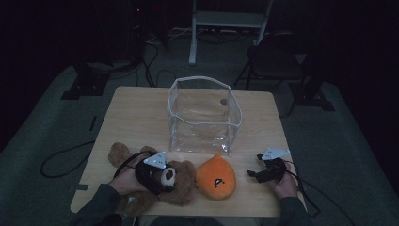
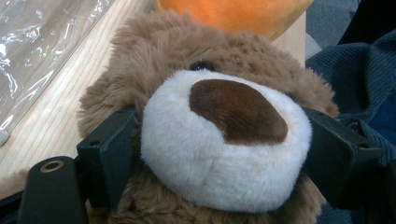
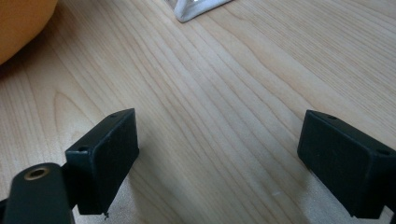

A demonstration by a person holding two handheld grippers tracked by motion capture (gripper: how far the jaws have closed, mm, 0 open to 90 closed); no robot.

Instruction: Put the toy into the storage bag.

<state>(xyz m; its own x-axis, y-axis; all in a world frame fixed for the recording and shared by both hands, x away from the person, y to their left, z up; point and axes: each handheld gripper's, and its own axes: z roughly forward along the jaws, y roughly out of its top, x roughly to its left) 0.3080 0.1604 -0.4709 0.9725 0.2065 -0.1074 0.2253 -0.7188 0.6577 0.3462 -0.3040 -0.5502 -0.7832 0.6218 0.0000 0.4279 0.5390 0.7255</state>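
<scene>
A brown teddy bear lies at the table's front left. My left gripper is down over its face. In the left gripper view the white muzzle with its brown nose sits between the two black jaws of the left gripper. The jaws stand wide, the fur brushes both of them, and the muzzle does not look squeezed. An orange plush lies just right of the bear. My right gripper rests low at the front right, open over bare wood, with nothing between its jaws.
A clear plastic bag stands open-topped in the middle of the wooden table; its corner is near the right gripper. Beyond the table are a dark chair, cables and stands. A person's sleeve lies beside the bear.
</scene>
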